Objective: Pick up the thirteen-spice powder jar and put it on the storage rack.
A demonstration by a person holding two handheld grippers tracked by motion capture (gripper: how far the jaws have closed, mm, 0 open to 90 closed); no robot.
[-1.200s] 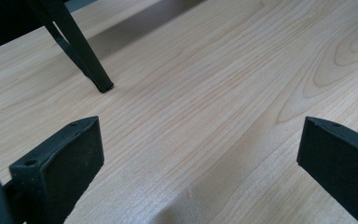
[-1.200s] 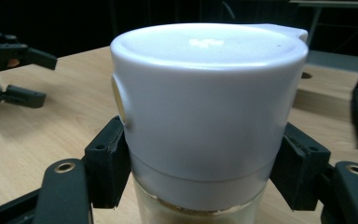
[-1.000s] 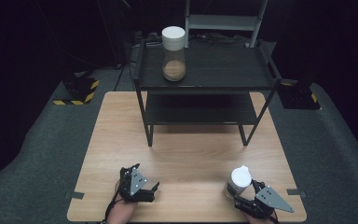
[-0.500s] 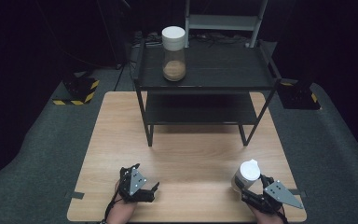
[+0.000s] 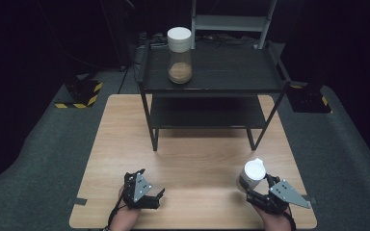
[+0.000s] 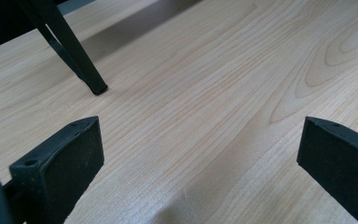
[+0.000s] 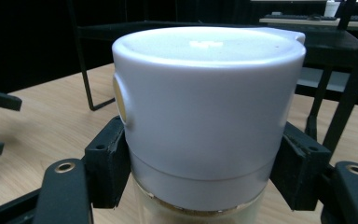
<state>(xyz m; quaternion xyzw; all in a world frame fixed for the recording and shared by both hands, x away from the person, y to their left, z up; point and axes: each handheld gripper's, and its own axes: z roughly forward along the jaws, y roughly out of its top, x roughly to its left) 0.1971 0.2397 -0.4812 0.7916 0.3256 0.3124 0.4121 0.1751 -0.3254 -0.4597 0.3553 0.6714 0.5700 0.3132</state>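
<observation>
My right claw (image 5: 259,188) is clenched on the clear glass jar with the white cylindrical cap (image 5: 251,174), jaws pressing its neck just under the cap, as the right gripper view confirms (image 7: 200,121). Compared with a second ago, this jar has come up off the light wooden counter (image 5: 197,159) and drifted slightly toward the counter's right edge; it now hangs above the near right corner, tilted. I judge the pick-up complete and the carry begun. A matching white-capped glass jar with brown contents (image 5: 179,55) stands upright on the top of the black metal two-tier shelf (image 5: 231,72) at the far side, so the likely destination is that shelf, though this is inference only. Orientation of the held jar: long axis runs base to cap, cap uppermost and leaning toward the shelf and a little left in the high view; it needs righting before set-down. My left claw (image 5: 155,195) is released, jaws wide apart with nothing but bare counter between them (image 6: 191,140), resting at the near left, unchanged in position.
</observation>
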